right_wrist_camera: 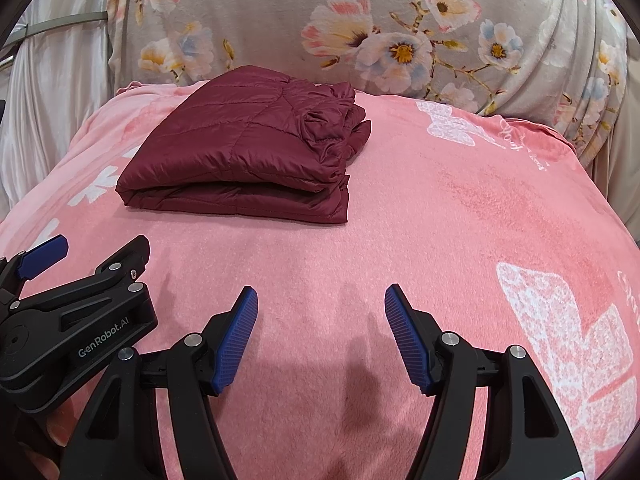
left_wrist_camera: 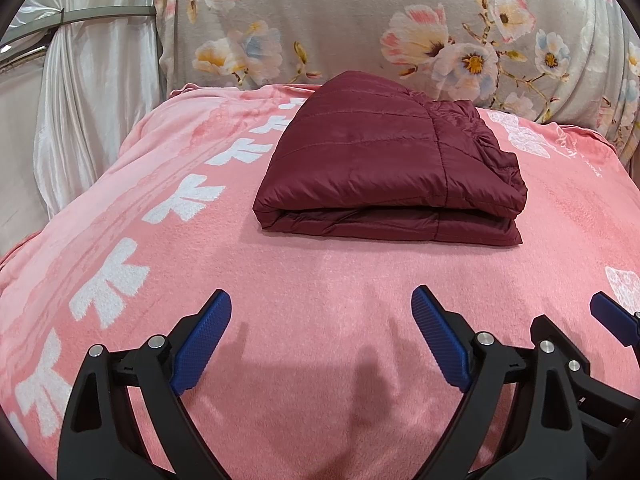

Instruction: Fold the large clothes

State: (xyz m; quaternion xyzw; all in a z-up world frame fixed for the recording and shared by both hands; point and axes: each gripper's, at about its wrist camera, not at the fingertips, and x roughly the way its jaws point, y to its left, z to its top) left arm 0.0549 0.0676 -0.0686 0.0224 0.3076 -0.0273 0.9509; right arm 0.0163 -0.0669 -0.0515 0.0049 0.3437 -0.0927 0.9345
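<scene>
a maroon quilted jacket (left_wrist_camera: 384, 168) lies folded into a thick, roughly rectangular bundle on a pink blanket (left_wrist_camera: 320, 280), toward the far side of it and close to the floral fabric (left_wrist_camera: 360, 20) that rises behind. the bundle shows stacked layers along its near edge, with a smooth folded side on the left and a more bunched, gathered side on the right. in the right wrist view the same jacket (right_wrist_camera: 244, 148) sits up and to the left, its crumpled end pointing right. the pink blanket carries white printed shapes down its left side and white butterfly-like prints (right_wrist_camera: 560, 340) on its right. the left tongs (left_wrist_camera: 322, 340) hover over the bare near part of the blanket, well apart from the jacket, jaws spread wide with nothing between the blue ribbed pads (left_wrist_camera: 204, 344). the right tongs (right_wrist_camera: 322, 338) are likewise spread wide and hold nothing, over the near blanket and short of the jacket. the two tools sit close side by side: the right one's black frame and a blue pad tip show at the right edge of the left wrist view (left_wrist_camera: 580, 360), and the left one's black body, marked genrobot.ai, fills the lower left of the right wrist view (right_wrist_camera: 80, 328). soft shadows of the tongs fall on the blanket just ahead of them. a pale satin curtain (left_wrist_camera: 80, 100) hangs at the far left, tied with a grey band.
</scene>
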